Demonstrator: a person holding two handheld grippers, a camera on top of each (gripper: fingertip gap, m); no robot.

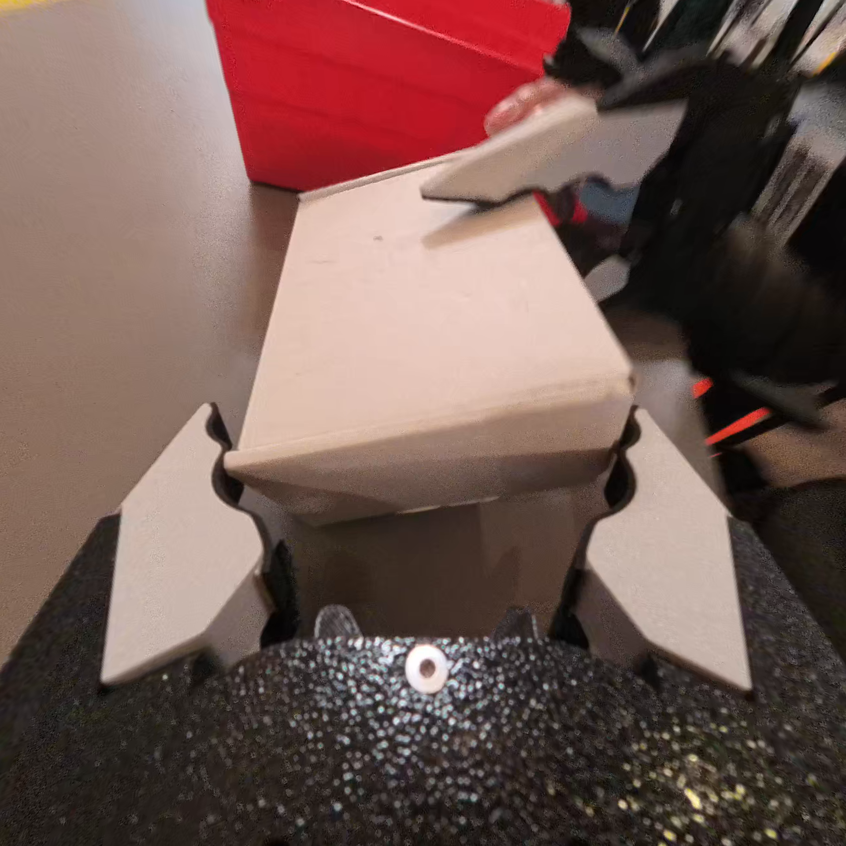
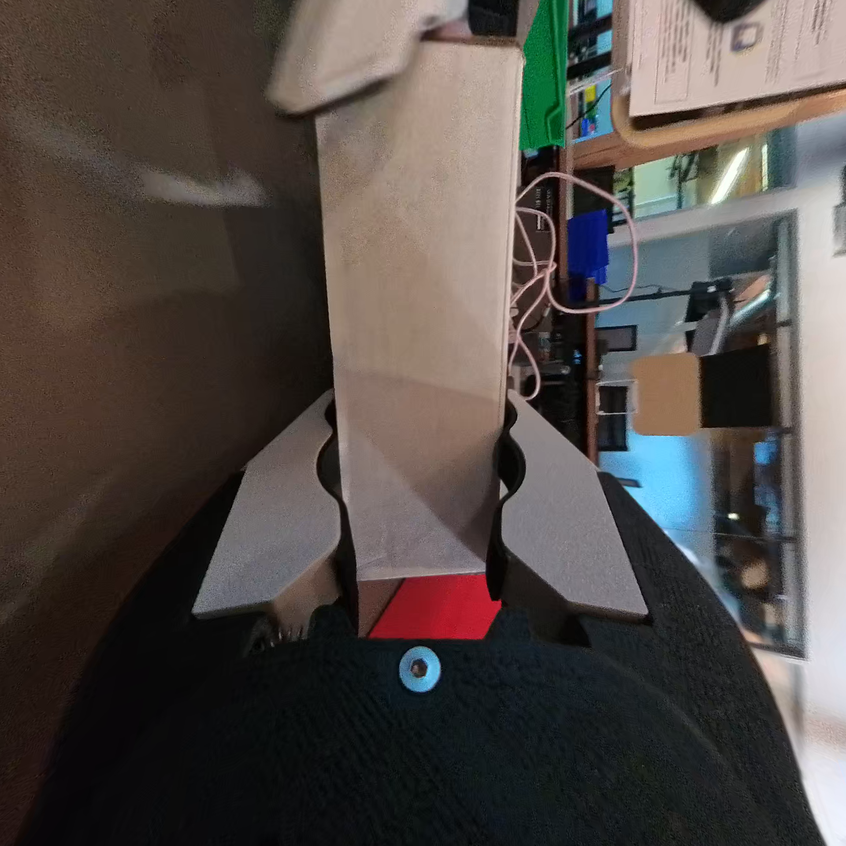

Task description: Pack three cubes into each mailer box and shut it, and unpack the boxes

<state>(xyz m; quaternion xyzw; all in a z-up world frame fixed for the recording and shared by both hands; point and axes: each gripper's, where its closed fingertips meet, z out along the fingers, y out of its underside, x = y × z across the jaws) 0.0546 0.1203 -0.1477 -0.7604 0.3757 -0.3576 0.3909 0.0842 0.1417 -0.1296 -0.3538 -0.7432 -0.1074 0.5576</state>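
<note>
A closed tan cardboard mailer box (image 1: 412, 320) lies lengthwise in front of me on the brown table (image 1: 114, 229). My left gripper (image 1: 423, 439) is wide open around the box's near end. Its fingertips (image 1: 215, 439) stand at the two near corners, and the box sits askew between them. My right gripper (image 2: 419, 412) is turned on its side and shut on the far end of the box (image 2: 412, 274), one finger on each flat face. Its upper finger (image 1: 512, 146) shows on the box top in the left wrist view. A left finger (image 2: 338, 59) shows at the box's other end.
A red bin (image 1: 366, 91) stands on the table just behind the box, and red also shows between my right fingers (image 2: 435, 604). Past the table edge are shelves with green (image 2: 542, 78) and blue (image 2: 588, 247) items and a loose pink cable (image 2: 540, 274).
</note>
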